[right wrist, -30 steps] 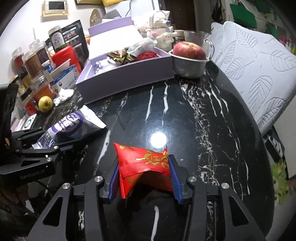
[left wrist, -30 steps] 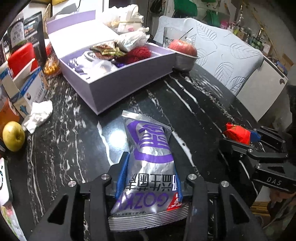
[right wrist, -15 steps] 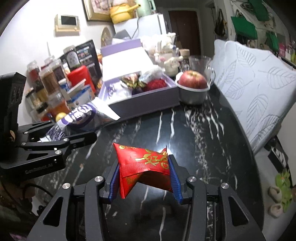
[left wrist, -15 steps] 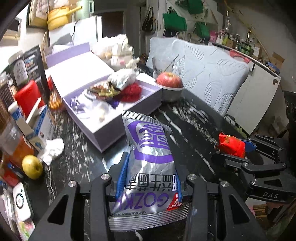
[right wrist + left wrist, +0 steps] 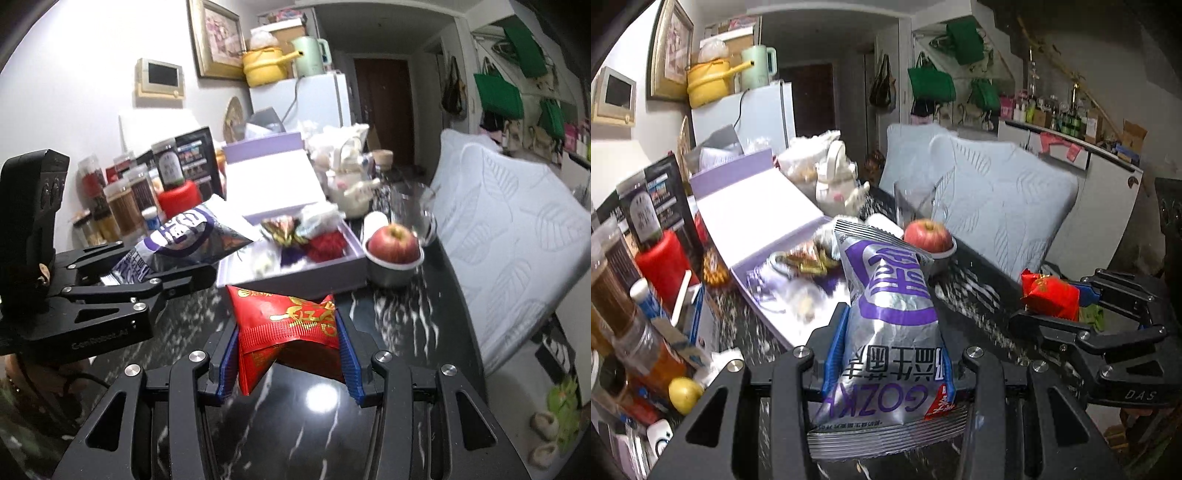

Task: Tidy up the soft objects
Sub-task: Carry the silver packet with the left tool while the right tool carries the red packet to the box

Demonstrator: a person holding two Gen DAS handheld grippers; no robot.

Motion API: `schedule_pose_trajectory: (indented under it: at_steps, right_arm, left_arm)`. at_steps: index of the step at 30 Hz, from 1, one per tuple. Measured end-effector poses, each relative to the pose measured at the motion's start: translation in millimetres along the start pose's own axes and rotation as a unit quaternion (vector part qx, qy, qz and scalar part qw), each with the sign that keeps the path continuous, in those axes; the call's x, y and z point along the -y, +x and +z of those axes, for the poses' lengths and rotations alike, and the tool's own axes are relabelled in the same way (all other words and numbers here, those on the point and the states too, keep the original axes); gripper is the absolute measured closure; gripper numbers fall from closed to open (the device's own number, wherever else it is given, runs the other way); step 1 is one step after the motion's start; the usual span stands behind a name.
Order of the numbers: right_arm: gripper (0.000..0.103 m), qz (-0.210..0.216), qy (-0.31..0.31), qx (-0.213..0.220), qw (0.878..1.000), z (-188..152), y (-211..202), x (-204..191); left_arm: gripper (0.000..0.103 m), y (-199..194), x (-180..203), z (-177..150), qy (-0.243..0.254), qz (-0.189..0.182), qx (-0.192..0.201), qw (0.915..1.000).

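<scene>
A: Your left gripper [image 5: 890,354] is clenched on the silver and purple snack bag [image 5: 886,314]. Why grip it at the bottom seam?

B: My guess is that the crimped end gives the blue pads a flat, firm strip to pinch, so the puffy body stands up ahead of you and does not get crushed. The bag is clear of the counter [image 5: 406,325], its top edge pointing towards twelve o'clock in your left wrist view.

A: And the right gripper [image 5: 288,347]?

B: Clamped on the red packet [image 5: 288,325] with gold print. The pads squeeze its two sides, so the soft middle bulges between them. It too hangs above the counter, with nothing under it but black marbled stone.

A: Where should both things go?

B: Most likely the purple box [image 5: 295,273], which sits open at about twelve o'clock from your right gripper. It already holds wrapped sweets and something red and fluffy, so it looks like the collecting place. Beside it, at one o'clock, a red apple [image 5: 393,243] rests in a metal bowl [image 5: 391,273]; that is hard goods, so leave it.

A: How are my hands posed?

B: Both grippers tilt gently downwards, side by side. In the left view, the right gripper shows at three o'clock; in the right view, the left shows at nine o'clock. They are near each other but not touching.
</scene>
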State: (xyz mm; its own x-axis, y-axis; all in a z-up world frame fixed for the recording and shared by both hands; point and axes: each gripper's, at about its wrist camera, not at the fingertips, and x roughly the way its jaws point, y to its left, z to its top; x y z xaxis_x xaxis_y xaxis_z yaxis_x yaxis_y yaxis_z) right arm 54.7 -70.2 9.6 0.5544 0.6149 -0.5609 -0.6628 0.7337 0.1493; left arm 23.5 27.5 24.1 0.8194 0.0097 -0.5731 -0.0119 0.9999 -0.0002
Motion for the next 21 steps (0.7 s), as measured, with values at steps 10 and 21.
schedule_pose_trajectory:
  at_steps: [10,21]
  right_arm:
    - [0.057,0.010,-0.016,0.027,0.999,45,10,1]
    - [0.057,0.023,-0.041,0.042,0.998,100,60,5]
  left_arm:
    - [0.062,9,-21,38,0.000,0.007,0.037,0.9993]
    - [0.062,40,-62,80,-0.010,0.038,0.063,0.9972]
